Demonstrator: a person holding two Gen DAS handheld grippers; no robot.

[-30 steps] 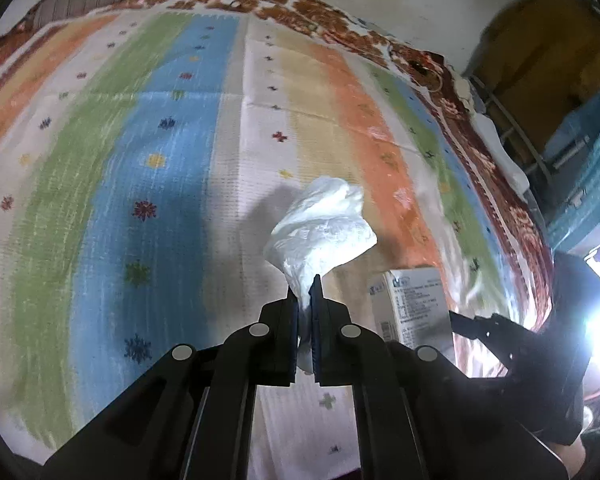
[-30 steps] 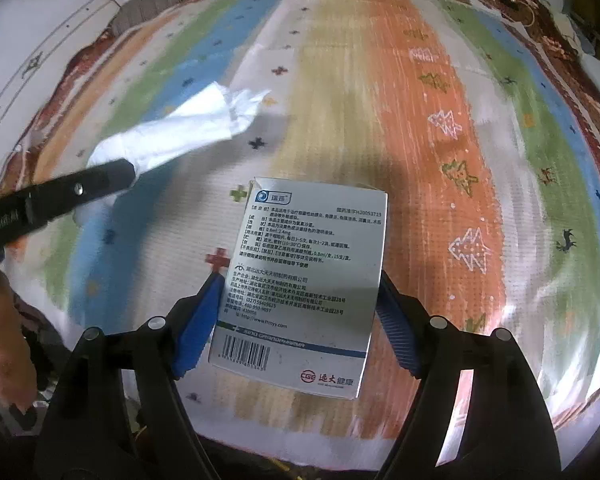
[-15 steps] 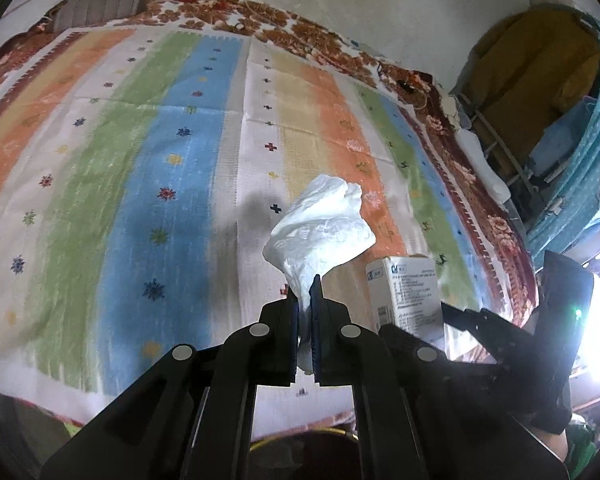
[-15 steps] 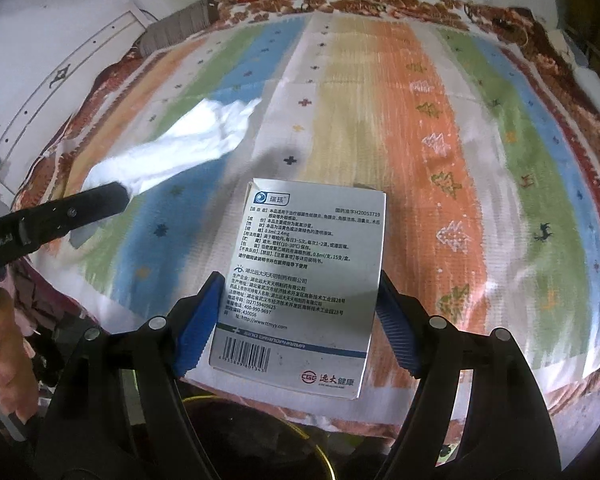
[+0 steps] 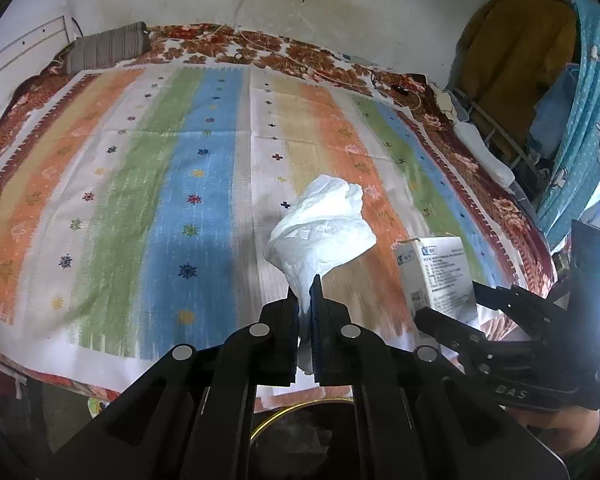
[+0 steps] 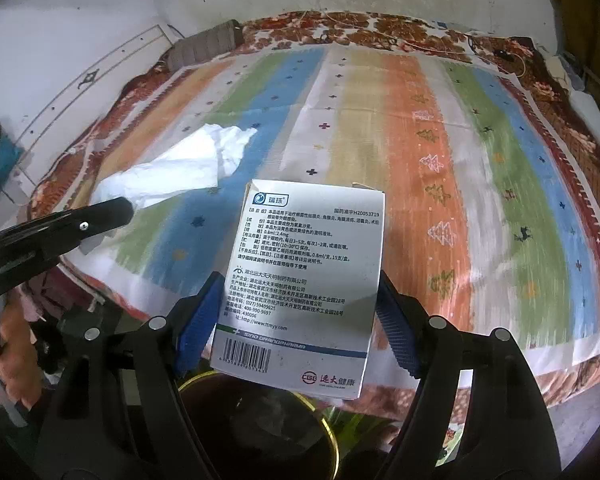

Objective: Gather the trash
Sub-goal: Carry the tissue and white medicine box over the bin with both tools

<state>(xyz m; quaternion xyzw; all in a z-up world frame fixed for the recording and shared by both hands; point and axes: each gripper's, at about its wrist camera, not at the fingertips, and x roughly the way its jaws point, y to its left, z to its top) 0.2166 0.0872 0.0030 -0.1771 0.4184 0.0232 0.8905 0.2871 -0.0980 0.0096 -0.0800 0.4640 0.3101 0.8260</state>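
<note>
Both tools (image 5: 306, 300) (image 6: 298, 316) loaded, past the bedspread's (image 6: 420, 160) near edge.

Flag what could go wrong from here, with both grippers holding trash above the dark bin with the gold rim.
1. The left gripper pinches only a thin tail of the crumpled tissue; the bulk hangs free and could tear or slip out.
2. The right gripper clamps the medicine box by its side edges; the light carton might buckle or twist loose.
3. Only part of the bin shows below, so a drop now might miss it.
</note>
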